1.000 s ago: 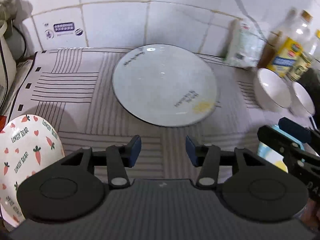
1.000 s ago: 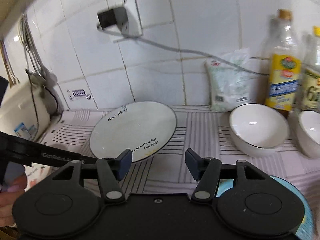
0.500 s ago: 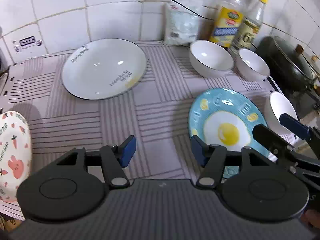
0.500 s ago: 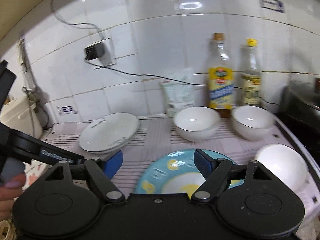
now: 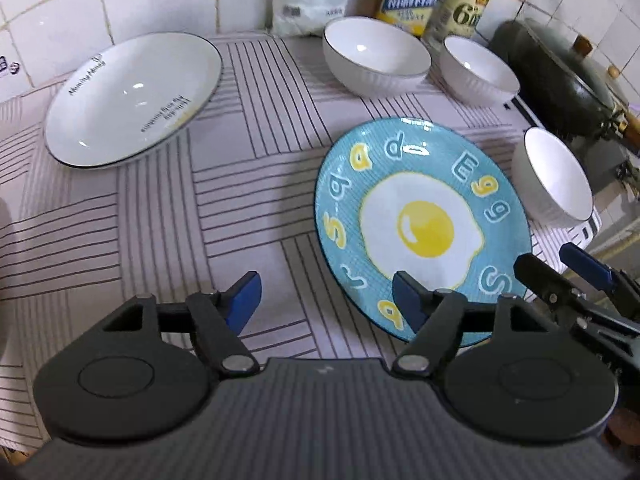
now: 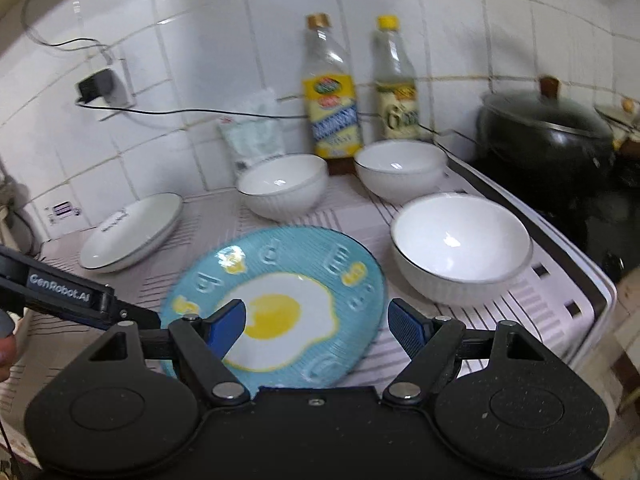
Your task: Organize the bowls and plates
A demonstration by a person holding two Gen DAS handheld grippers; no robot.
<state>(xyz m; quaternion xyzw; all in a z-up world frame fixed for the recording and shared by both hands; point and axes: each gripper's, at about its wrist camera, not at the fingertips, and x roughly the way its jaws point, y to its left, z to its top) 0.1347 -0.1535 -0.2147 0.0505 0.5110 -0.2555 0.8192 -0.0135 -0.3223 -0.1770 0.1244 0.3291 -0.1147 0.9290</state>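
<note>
A blue plate with a fried-egg picture [image 5: 424, 224] [image 6: 280, 300] lies on the striped mat. A white plate with black lettering [image 5: 132, 100] [image 6: 132, 232] lies at the back left. Three white bowls stand near it: one at the back [image 5: 376, 56] [image 6: 282, 190], one beside it [image 5: 478, 70] [image 6: 400, 170], one to the right of the blue plate [image 5: 554, 178] [image 6: 460, 248]. My left gripper [image 5: 326, 300] is open and empty, just left of the blue plate's near edge. My right gripper [image 6: 316, 320] is open and empty above the blue plate; it also shows in the left wrist view [image 5: 560, 268].
Two bottles [image 6: 332, 92] [image 6: 396, 84] and a white bag [image 6: 252, 132] stand against the tiled wall. A black lidded pot [image 6: 544, 136] [image 5: 560, 80] sits on the stove at the right. The counter's edge [image 6: 592, 280] runs just right of the nearest bowl.
Both grippers have swung right and pulled back. The blue plate and the three bowls have come into view; the carrot-patterned plate at the left has left it. Both grippers stay open.
</note>
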